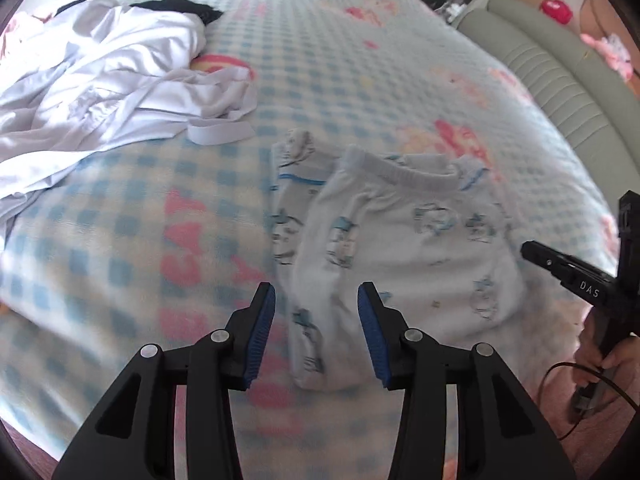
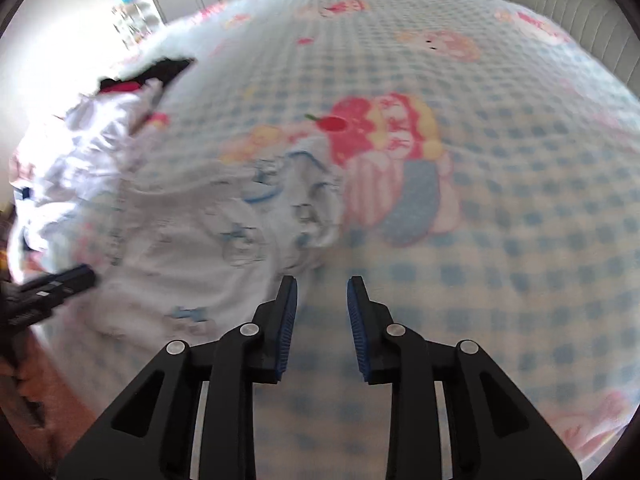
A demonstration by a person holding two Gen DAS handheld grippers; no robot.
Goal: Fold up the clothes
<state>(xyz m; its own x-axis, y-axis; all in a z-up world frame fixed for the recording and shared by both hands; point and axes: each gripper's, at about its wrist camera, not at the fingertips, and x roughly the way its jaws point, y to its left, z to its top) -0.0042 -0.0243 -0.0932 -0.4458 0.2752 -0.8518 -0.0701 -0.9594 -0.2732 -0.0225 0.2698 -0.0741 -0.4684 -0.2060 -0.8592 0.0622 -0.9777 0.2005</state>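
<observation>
You are holding both grippers over the bed with the blue-and-white checked cartoon-print cover [image 1: 360, 60], and the landmark here is the small pale-blue printed cotton garment [image 1: 400, 248], which is lying on the cover with one side already turned over its middle and its ribbed waistband facing away from you. Your left gripper [image 1: 316, 320] is hovering at the near edge of that garment with its blue-padded fingers spread apart and nothing between them, straddling the folded-over flap, probably so either layer is within reach. Your right gripper [image 2: 322, 312] is sitting just to the right of the garment, fingers also parted and empty, over bare cover; that is keeping it clear of the cloth while staying close to the right-hand edge. Beyond the garment, to its far left, a crumpled white shirt-like heap [image 1: 100, 80] is lying with a black item [image 1: 180, 6] behind it. The garment looks partly folded; both views are blurred, so finer creases are unclear.
</observation>
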